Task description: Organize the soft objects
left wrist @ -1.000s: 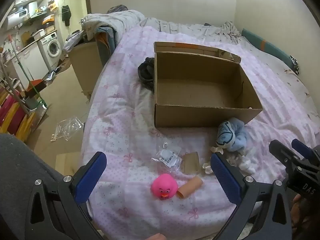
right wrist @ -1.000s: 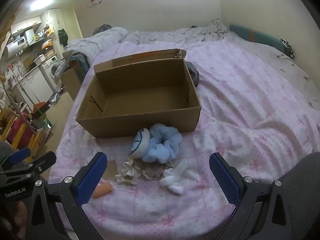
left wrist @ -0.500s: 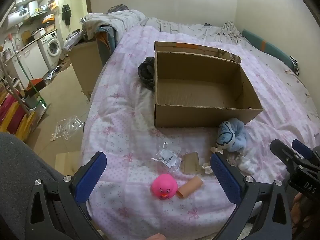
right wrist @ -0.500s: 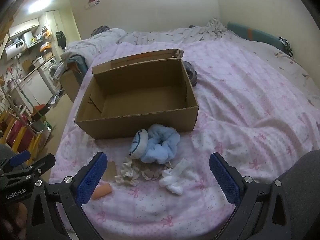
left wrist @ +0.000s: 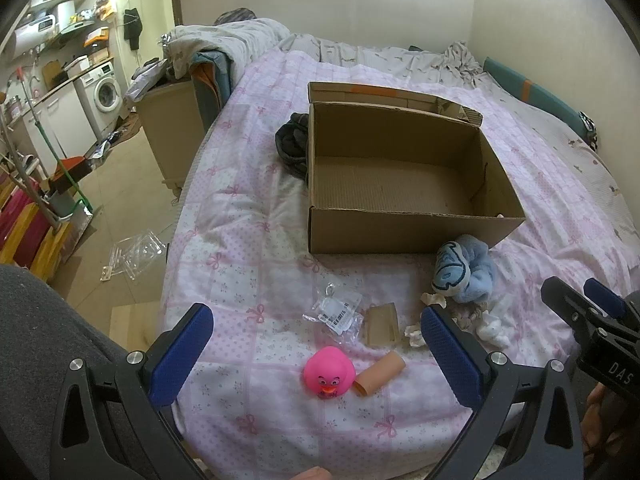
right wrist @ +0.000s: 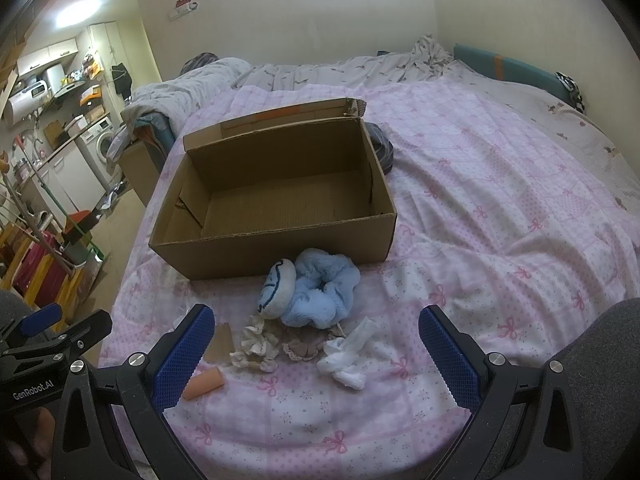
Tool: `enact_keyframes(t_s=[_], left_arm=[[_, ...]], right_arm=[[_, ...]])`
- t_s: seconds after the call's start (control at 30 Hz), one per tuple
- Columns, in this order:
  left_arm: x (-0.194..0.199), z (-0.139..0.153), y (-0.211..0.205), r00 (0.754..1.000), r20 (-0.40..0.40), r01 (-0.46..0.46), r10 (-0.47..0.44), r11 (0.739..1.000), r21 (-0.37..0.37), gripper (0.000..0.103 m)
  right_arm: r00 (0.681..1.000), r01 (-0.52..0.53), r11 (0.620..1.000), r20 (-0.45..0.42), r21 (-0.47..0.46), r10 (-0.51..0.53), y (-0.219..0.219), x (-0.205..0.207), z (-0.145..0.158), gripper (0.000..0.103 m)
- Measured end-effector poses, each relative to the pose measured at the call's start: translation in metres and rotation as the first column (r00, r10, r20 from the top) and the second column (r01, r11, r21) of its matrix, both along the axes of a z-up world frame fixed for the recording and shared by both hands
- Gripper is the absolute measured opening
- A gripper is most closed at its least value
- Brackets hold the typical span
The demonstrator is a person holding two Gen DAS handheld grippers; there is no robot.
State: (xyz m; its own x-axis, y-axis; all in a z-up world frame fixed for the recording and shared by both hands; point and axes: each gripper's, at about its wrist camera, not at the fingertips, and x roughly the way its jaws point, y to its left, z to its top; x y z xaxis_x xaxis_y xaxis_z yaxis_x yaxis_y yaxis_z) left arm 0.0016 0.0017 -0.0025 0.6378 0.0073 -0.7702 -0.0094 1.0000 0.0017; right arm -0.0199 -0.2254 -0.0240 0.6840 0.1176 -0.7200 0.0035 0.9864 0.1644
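An open cardboard box (left wrist: pixel 400 232) (right wrist: pixel 280 252) sits empty on the pink bedspread. In front of it lies a fluffy blue plush (right wrist: pixel 316 292) (left wrist: pixel 464 268), with beige frilly cloth pieces (right wrist: pixel 256 346) and a white knotted cloth (right wrist: pixel 346 360) nearer to me. A pink rubber duck (left wrist: pixel 329 372) lies beside a tan tube (left wrist: pixel 378 373) (right wrist: pixel 202 384). My left gripper (left wrist: pixel 316 354) hovers open over the duck. My right gripper (right wrist: pixel 316 354) hovers open above the cloth pieces. Neither holds anything.
A clear plastic bag (left wrist: pixel 334 312) and a flat cardboard scrap (left wrist: pixel 382 324) lie near the duck. A dark garment (left wrist: pixel 292 144) rests behind the box's left side. The bed's left edge drops to a floor with a wooden cabinet (left wrist: pixel 172 120) and clutter.
Both grippers have drifted very slightly; the scene shifts a little in the right wrist view. Nothing was taken hold of or moved on the bed.
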Motion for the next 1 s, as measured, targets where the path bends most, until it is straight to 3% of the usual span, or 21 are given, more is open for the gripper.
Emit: enact_keyframes(t_s=[1.0], left_arm=[[-0.0005,-0.0024,-0.001,1.0,-0.006,0.0,0.0,1.0,-0.002,0.103]], right_arm=[[1.0,0.005,1.0,0.001,0.006,-0.005,-0.0018,-0.0001,0.0001,0.103]])
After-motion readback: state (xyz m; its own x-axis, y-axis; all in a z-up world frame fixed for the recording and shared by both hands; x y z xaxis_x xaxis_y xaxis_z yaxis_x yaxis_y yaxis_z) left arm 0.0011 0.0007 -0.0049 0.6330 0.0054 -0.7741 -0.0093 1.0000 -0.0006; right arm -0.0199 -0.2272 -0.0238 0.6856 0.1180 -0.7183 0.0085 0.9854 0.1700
